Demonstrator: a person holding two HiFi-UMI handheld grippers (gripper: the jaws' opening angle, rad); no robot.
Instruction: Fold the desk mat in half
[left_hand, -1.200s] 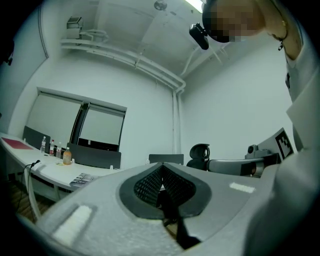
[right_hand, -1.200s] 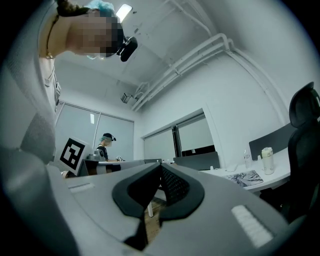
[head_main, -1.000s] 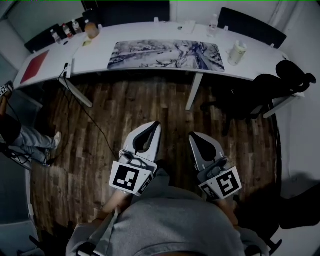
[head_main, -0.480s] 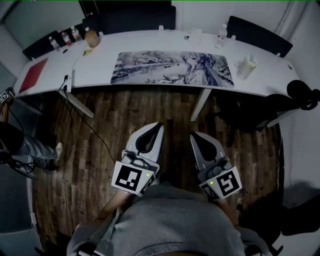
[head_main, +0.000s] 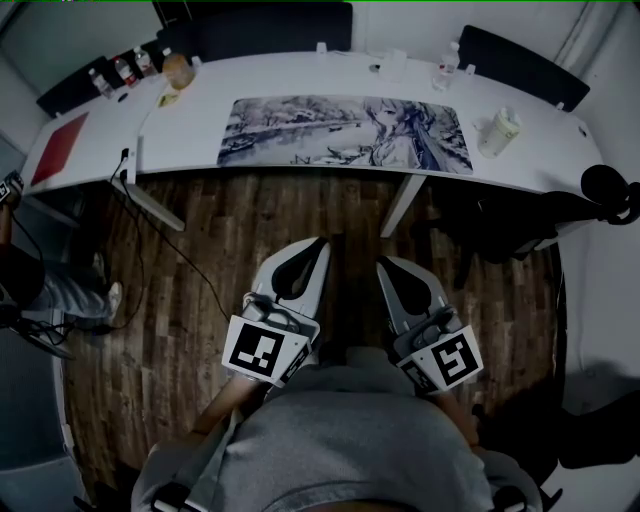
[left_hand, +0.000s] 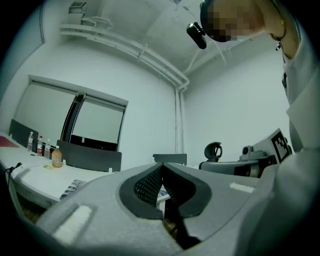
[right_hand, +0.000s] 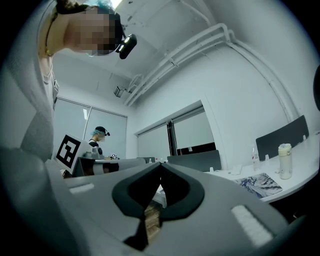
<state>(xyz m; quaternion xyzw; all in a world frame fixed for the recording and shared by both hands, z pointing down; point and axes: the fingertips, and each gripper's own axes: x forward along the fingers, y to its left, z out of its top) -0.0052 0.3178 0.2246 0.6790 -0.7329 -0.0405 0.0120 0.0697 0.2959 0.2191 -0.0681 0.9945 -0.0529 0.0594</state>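
The desk mat (head_main: 345, 133), a long printed grey-and-white sheet, lies flat along the white desk (head_main: 200, 110) at the top of the head view. Its edge shows in the left gripper view (left_hand: 72, 187) and in the right gripper view (right_hand: 260, 185). My left gripper (head_main: 318, 243) and right gripper (head_main: 381, 262) hang side by side over the wooden floor, well short of the desk. Both are shut with nothing between the jaws. The tips meet in the left gripper view (left_hand: 161, 165) and in the right gripper view (right_hand: 161, 164).
On the desk stand a white bottle (head_main: 499, 131), a small clear bottle (head_main: 444, 70), an orange bottle (head_main: 177, 68) and several small bottles at far left. A red pad (head_main: 60, 148) lies left. Dark chairs (head_main: 515, 62) flank the desk. A cable (head_main: 170, 235) trails over the floor. A person (head_main: 30, 280) stands left.
The view has shifted slightly, so the desk and mat sit a little higher and more centred. Both grippers stay shut, side by side, in nearly the same place.
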